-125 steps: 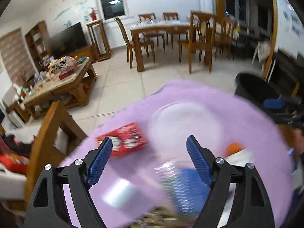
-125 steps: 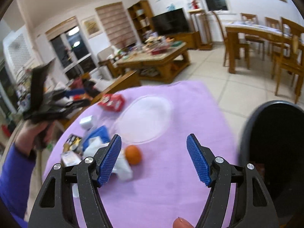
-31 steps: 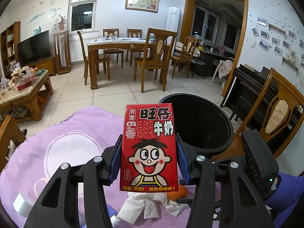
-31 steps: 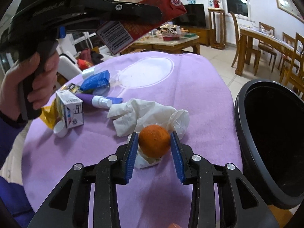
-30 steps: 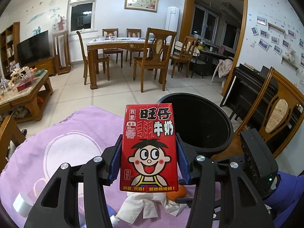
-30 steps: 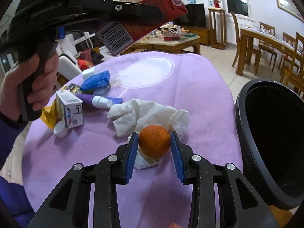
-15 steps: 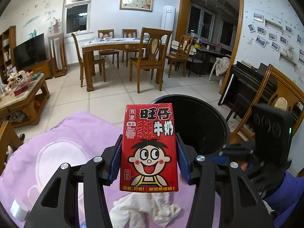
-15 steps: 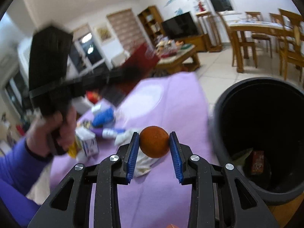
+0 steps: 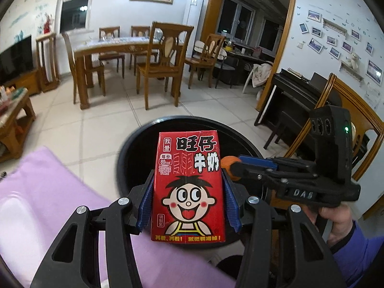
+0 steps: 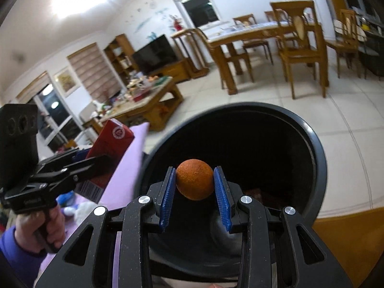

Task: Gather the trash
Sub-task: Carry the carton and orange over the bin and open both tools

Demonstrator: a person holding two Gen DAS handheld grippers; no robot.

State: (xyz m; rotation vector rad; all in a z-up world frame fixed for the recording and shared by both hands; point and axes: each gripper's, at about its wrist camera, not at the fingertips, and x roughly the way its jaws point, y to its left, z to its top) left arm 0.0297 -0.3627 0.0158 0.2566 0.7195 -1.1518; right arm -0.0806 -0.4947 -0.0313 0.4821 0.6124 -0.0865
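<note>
bench cover: lilac cloth [image 9: 43, 192] at lower left of the left wrist view; in the right wrist view it lies left of the bin, with blue and white litter [image 10: 76, 210] blurred at its near edge, count not readable.
left tool: left tool [image 9: 188, 200] clamped on one red milk carton [image 9: 189, 184], blue pads pressed to both narrow sides; carton upright, held over the near rim of the bin.
carton print: large chinese characters "旺仔" on top, "牛奶" below right, small boxed "我爱" at top left, a calorie mark reading "89kcal", cartoon face of a child with round eyes and open mouth; yellow line of text along the bottom too small to read. from the right wrist view a round white logo on its top flap and a barcode on its lower side.
bin: one black round bin [image 9: 134, 148], open, standing on the tiled floor just beside the bench edge; dark interior, something reddish low inside [image 10: 256, 192], not identifiable.
right tool: right tool [image 10: 195, 189] gripping one orange [image 10: 195, 179] between its blue pads, narrow gap, held over the bin mouth; its body bears raised letters "das".
hands: right hand [image 9: 336, 218] in a purple sleeve on the handle; left hand [image 10: 40, 225] likewise.
room: dining table with wooden chairs, one tv, one low coffee table, one dark piano at right.
</note>
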